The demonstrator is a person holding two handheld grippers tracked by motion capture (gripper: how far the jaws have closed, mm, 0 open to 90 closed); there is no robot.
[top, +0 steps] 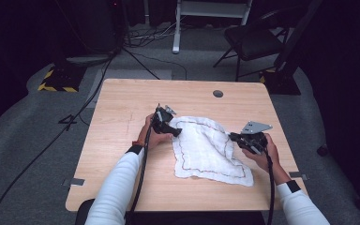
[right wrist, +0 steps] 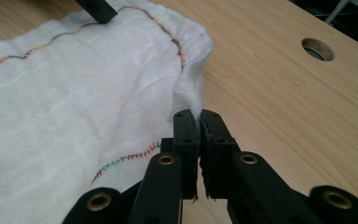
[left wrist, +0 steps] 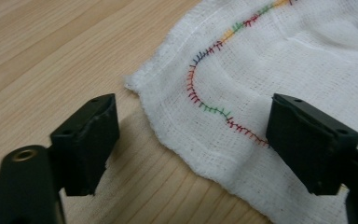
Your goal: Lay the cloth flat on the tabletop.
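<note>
A white gauze cloth (top: 206, 150) with a coloured stitched border lies spread and rumpled on the wooden table (top: 122, 178). My left gripper (top: 174, 130) sits at the cloth's far-left corner. In the left gripper view its jaws stand wide open (left wrist: 193, 135), low over the table, and the corner of the cloth (left wrist: 261, 60) lies between them without either pad pressing on it. My right gripper (top: 233, 137) is at the cloth's right edge. It is shut (right wrist: 194, 116), pinching a raised fold of the cloth (right wrist: 74, 93) at its hem.
A round hole (top: 218, 93) is cut in the table near its far edge. Beyond the table a black folding chair (top: 253, 40), floor cables and a stand base with yellow-black tape (top: 56, 82) sit on grey carpet. Bare wood surrounds the cloth.
</note>
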